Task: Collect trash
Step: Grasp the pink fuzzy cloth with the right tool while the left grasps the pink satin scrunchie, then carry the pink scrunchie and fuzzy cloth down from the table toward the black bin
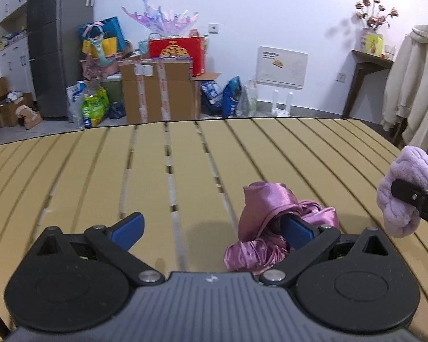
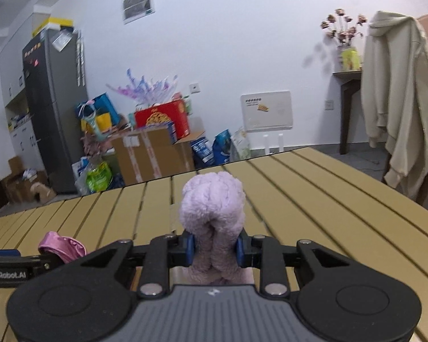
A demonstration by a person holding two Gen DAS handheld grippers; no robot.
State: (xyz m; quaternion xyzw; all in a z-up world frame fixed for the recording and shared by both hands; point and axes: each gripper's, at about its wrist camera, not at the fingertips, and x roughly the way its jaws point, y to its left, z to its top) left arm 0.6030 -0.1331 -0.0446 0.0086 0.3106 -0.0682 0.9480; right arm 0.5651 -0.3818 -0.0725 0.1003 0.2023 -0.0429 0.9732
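Nearest to us in the left wrist view, our left gripper [image 1: 212,229] has its fingers spread wide apart, released. Its right finger [image 1: 298,232] is partly wrapped in the folds of a shiny pink satin cloth [image 1: 271,222], which lies crumpled on the slatted tan desk [image 1: 100,176]; its left finger [image 1: 129,229] stands clear over bare slats. Whether the right finger presses on the cloth or only sits among its folds, we cannot tell.

In the right wrist view, our right gripper [image 2: 215,249] has its fingers clenched on a fluffy lilac knitted piece [image 2: 212,208], whose rounded top rises above the blue pads [image 2: 189,249] while its lower part bunches between them. The same lilac piece shows at the right edge of the left view, held above the desk, near the satin cloth but apart from it.

Beyond the desk's far edge we see the floor and a white wall. Against it stands a heap of cardboard boxes [image 1: 159,91], a red gift box [image 1: 177,51] and colourful bags. A dark grey refrigerator [image 1: 48,42] rises at the left. To the right, a small wooden shelf [image 1: 368,65] carries a vase of dried flowers [image 1: 373,17], and a cream hooded jacket [image 2: 396,97] hangs beside it.
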